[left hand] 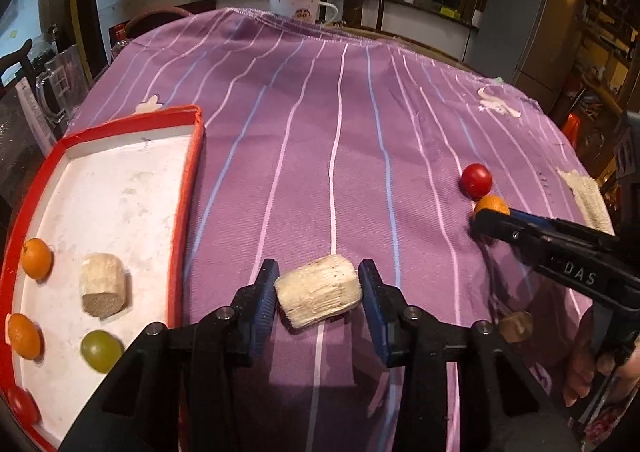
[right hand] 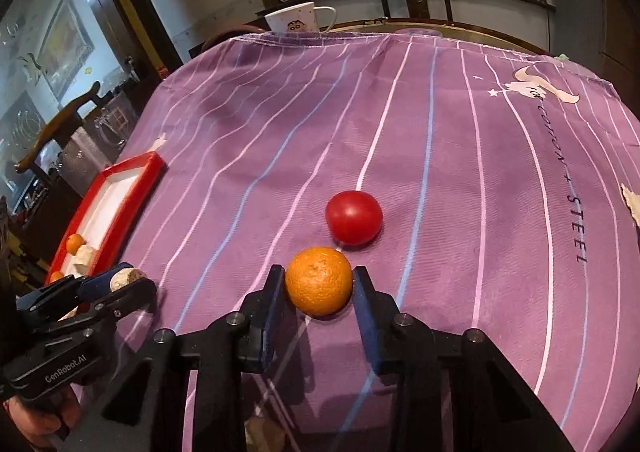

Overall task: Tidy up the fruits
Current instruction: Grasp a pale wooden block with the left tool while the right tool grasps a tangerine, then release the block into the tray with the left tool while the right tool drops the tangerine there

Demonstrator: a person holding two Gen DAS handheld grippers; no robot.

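Observation:
My left gripper (left hand: 318, 290) is shut on a pale sugarcane piece (left hand: 318, 290), held just above the purple cloth. My right gripper (right hand: 319, 282) is shut on a small orange (right hand: 319, 280), which rests on the cloth; the orange also shows in the left wrist view (left hand: 491, 205). A red tomato (right hand: 353, 217) lies just beyond the orange. The red-rimmed white tray (left hand: 188, 172) at the left holds two small oranges (left hand: 37, 258), a sugarcane piece (left hand: 102, 284), a green grape (left hand: 100, 350) and a red tomato (left hand: 20, 404).
A brown chunk (left hand: 516, 326) lies under my right gripper's arm. A white mug (left hand: 296, 6) stands past the cloth's far edge. A pale rough pad (left hand: 586, 196) lies at the right edge. Glass jugs (left hand: 56, 88) stand off the table's left.

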